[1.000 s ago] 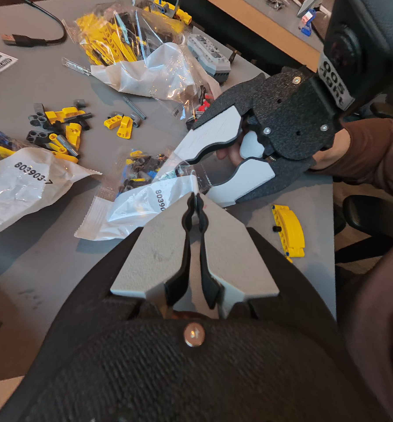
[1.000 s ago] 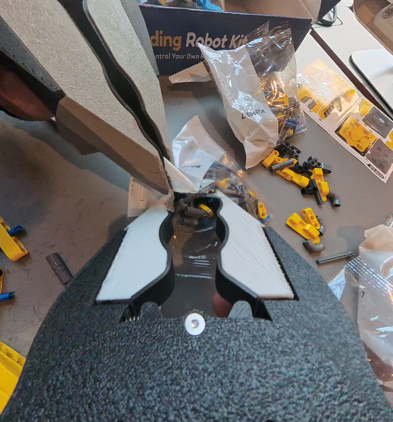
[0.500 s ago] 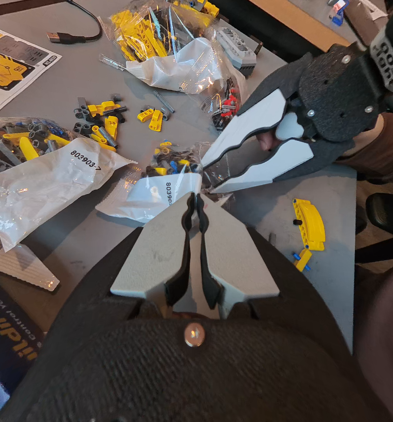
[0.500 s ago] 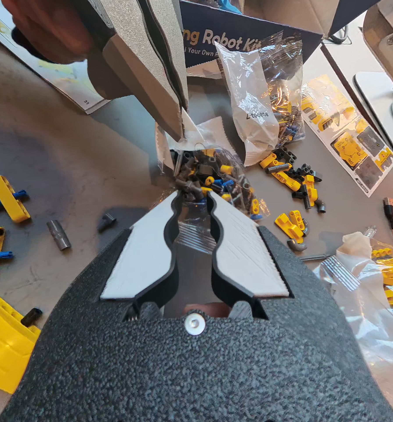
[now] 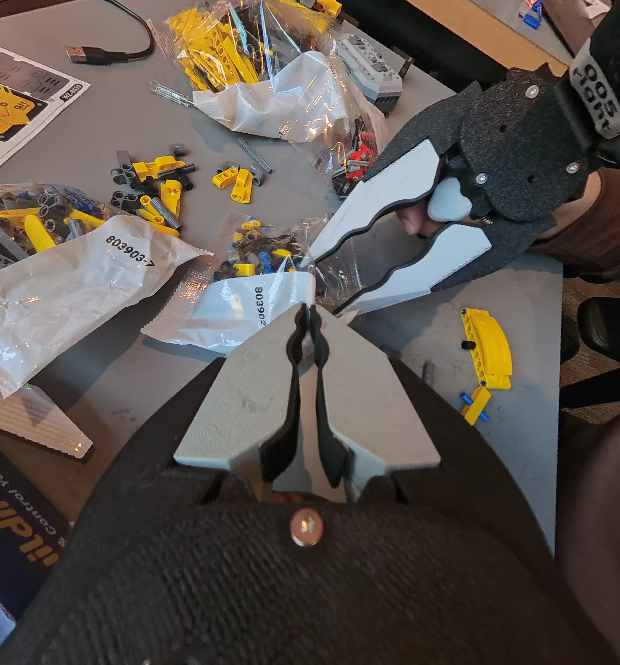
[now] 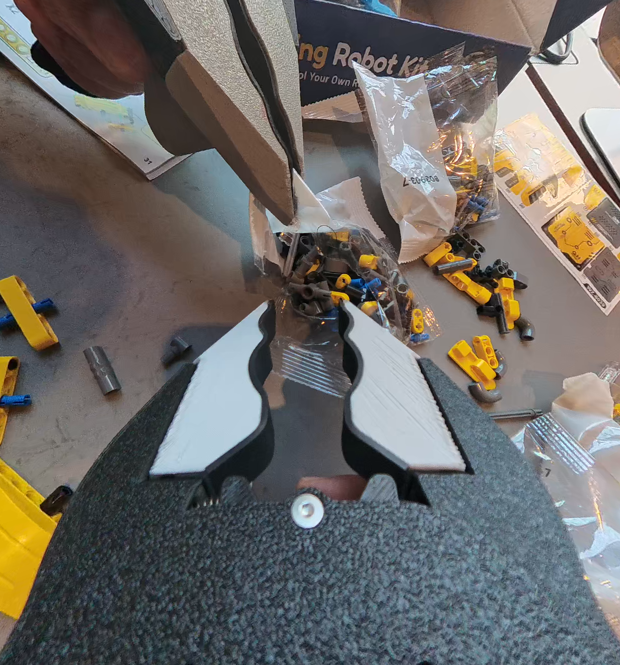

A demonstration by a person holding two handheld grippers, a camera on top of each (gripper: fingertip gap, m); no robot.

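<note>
While the left gripper (image 5: 307,312) has its fingers pressed together on the white corner of a small clear parts bag (image 5: 265,277), the right gripper (image 6: 306,306) sits w/ fingers spread apart, tips at the bag's clear end and the plastic lying between them w/o being pinched. Seen from the right wrist view, the left gripper (image 6: 290,212) comes down from above and holds the bag (image 6: 340,277) by its white top edge, so that end is lifted while the bag's far end rests on the grey table (image 6: 121,234). Inside the bag: small yellow, black, grey and blue building pieces. Just left of it lies a bigger bag (image 5: 63,273) w/ a white end, also full of pieces, and behind both is a loose cluster of yellow and black pieces (image 5: 153,187) on the table. Further back sits a large clear bag of long yellow beams (image 5: 236,57), w/ a USB cable (image 5: 103,54) and a printed instruction sheet (image 5: 9,104) near the far left. Near the table's right edge lies a curved yellow panel (image 5: 486,347), w/ a small yellow piece w/ blue pins (image 5: 475,405) just below it. A short grey tube (image 6: 101,370) lies by itself left of the right gripper, and a dark printed box (image 6: 355,68) stands behind the bags.
</note>
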